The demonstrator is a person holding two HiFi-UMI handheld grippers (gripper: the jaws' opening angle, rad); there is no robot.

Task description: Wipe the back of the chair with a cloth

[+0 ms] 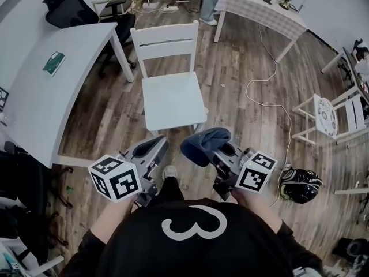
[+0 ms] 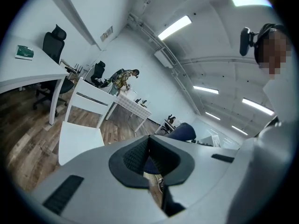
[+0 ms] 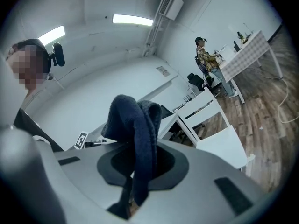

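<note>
A white wooden chair [image 1: 172, 100] stands on the floor in front of me, its slatted back [image 1: 165, 44] on the far side. My right gripper [image 1: 222, 152] is shut on a dark blue cloth [image 1: 204, 143], which bunches out above the jaws, just short of the seat's near right corner. In the right gripper view the cloth [image 3: 135, 125] hangs clamped in my right gripper [image 3: 138, 167], with the chair [image 3: 217, 141] beyond. My left gripper [image 1: 151, 150] is shut on nothing, near the seat's front edge. In the left gripper view my left gripper [image 2: 149, 160] points toward the chair [image 2: 79, 134].
A white table [image 1: 52, 91] stands at the left with a black office chair [image 1: 75, 10] behind it. A checkered table [image 1: 265, 10] and a standing person [image 1: 210, 2] are at the back. A cable [image 1: 271, 97], a helmet [image 1: 301, 183] and another white chair [image 1: 334, 117] lie to the right.
</note>
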